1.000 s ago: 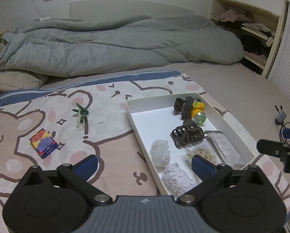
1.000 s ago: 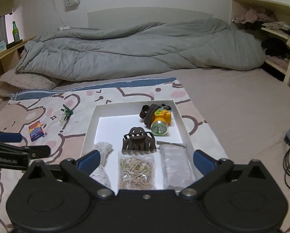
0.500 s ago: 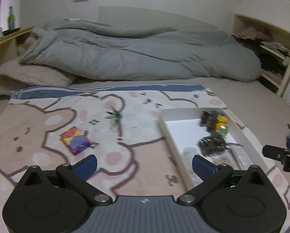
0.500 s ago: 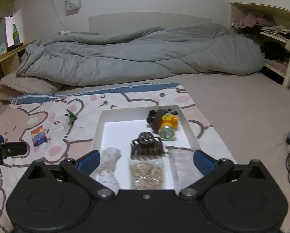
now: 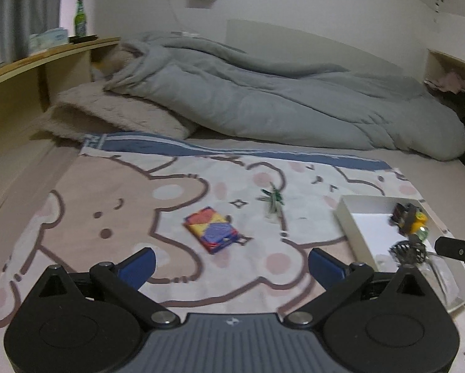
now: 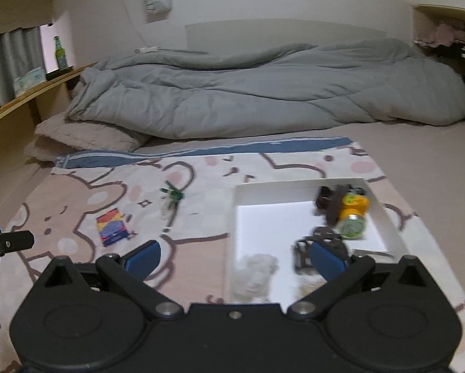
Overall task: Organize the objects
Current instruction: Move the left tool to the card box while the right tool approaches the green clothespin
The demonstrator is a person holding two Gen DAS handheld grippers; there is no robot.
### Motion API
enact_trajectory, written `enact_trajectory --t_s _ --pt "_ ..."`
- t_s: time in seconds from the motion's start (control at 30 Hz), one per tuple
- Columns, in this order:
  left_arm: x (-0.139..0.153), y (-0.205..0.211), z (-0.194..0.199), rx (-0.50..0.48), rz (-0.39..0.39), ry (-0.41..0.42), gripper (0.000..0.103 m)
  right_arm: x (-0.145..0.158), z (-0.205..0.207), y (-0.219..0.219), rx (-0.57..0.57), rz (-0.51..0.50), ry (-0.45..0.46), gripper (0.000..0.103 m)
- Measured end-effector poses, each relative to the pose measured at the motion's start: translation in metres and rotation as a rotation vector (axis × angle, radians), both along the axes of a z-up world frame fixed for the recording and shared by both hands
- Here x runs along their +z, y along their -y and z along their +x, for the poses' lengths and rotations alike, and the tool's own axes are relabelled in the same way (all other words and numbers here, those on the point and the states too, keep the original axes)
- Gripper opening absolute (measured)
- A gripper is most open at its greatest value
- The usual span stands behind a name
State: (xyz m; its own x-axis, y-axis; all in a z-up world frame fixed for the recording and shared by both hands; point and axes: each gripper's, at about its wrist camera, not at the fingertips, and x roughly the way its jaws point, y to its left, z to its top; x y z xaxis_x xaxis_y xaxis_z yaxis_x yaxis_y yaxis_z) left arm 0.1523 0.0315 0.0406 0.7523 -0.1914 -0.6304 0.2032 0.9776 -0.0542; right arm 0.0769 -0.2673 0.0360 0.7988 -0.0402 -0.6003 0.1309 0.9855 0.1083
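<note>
Left gripper (image 5: 230,262) spread wide, empty, facing the colourful card box (image 5: 212,229) on the bear blanket (image 5: 114,192). Right gripper (image 6: 235,256) likewise empty. Box looks light, stiff; grip across its long edges.

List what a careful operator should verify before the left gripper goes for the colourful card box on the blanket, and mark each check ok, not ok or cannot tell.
1. Left gripper open and empty: ok.
2. Card box lies between the finger lines: ok.
3. Nothing rests on the box: ok.
4. Green item apart from the box: ok.
5. Free floor in the white tray: ok.
6. Right gripper clear of the path: ok, open above the tray's near left corner.
</note>
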Motion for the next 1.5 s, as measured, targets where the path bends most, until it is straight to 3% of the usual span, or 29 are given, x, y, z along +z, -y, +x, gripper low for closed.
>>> enact_trajectory --t_s 0.43,0.67,0.8,0.87,0.93,1.17,1.37,1.5 --pt "-0.015 -0.032 0.030 0.070 -0.004 0.037 0.103 -0.010 0.050 -0.048 0.089 0.026 0.050 0.103" --pt "-0.041 -0.026 0.059 0.100 -0.045 0.046 0.101 -0.037 0.094 -0.048 0.003 0.083 0.024 0.103" --pt "-0.060 -0.019 0.078 0.148 -0.056 0.053 0.100 -0.059 0.122 -0.045 0.022 0.128 0.007 0.103" --pt "-0.070 -0.013 0.090 0.165 -0.056 0.042 0.098 -0.069 0.135 -0.043 -0.003 0.147 0.010 0.102" --pt "-0.081 -0.008 0.102 0.179 -0.063 0.026 0.097 -0.078 0.146 -0.039 -0.015 0.182 0.017 0.093" --pt "-0.124 0.012 0.138 0.271 -0.075 0.002 0.097 -0.110 0.186 -0.038 -0.050 0.282 0.032 0.088" --pt "-0.151 0.028 0.168 0.316 -0.049 -0.037 0.097 -0.128 0.222 -0.050 -0.025 0.273 0.029 0.088" --pt "-0.169 0.033 0.184 0.332 -0.058 -0.115 0.098 -0.140 0.247 -0.061 0.002 0.234 0.025 0.087"
